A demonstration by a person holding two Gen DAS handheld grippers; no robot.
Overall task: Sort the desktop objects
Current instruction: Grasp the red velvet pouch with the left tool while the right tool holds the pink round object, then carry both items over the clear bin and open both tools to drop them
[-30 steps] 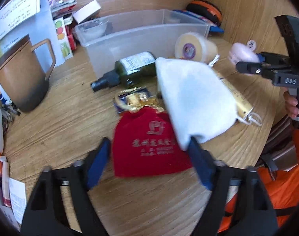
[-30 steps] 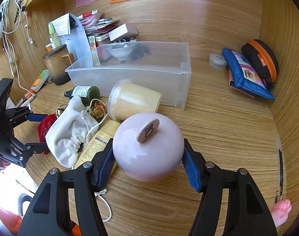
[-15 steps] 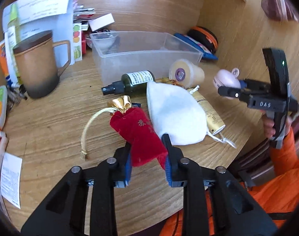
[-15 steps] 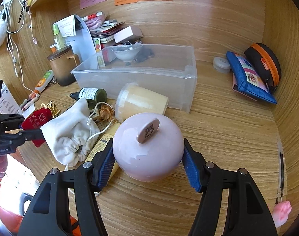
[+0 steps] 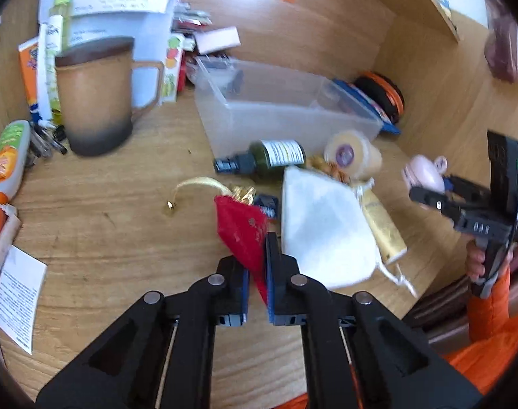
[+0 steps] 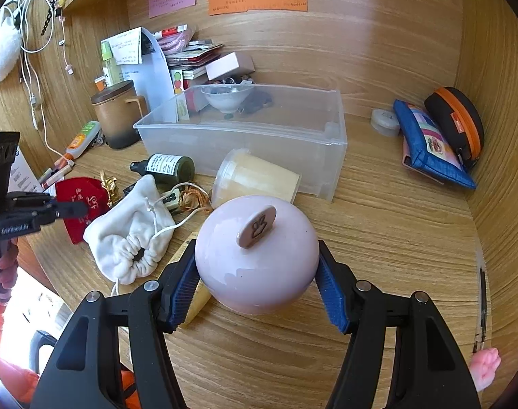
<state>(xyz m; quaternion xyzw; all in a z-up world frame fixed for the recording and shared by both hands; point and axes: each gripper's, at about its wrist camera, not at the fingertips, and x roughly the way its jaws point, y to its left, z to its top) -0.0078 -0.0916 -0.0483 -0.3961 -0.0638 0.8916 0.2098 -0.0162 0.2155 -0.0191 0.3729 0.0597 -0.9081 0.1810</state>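
Observation:
My left gripper (image 5: 257, 269) is shut on a red velvet pouch (image 5: 243, 230) with a gold cord and holds its corner above the desk; the pouch also shows in the right wrist view (image 6: 80, 201). My right gripper (image 6: 255, 272) is shut on a round pink ceramic jar (image 6: 257, 255), seen small in the left wrist view (image 5: 424, 172). A white drawstring pouch (image 6: 131, 231) lies beside the red one (image 5: 322, 230). A clear plastic bin (image 6: 255, 136) stands behind them (image 5: 279, 116).
A green bottle (image 5: 269, 160), a cream lidded cup (image 6: 255, 179) and a gold tube (image 5: 383, 226) lie in front of the bin. A brown mug (image 5: 95, 92) stands at the left. Blue and orange cases (image 6: 439, 136) lie at the right wall.
My left gripper closed on the red pouch and lifted it, drawing it back from the white pouch. My right gripper kept hold of the pink jar and rose slightly.

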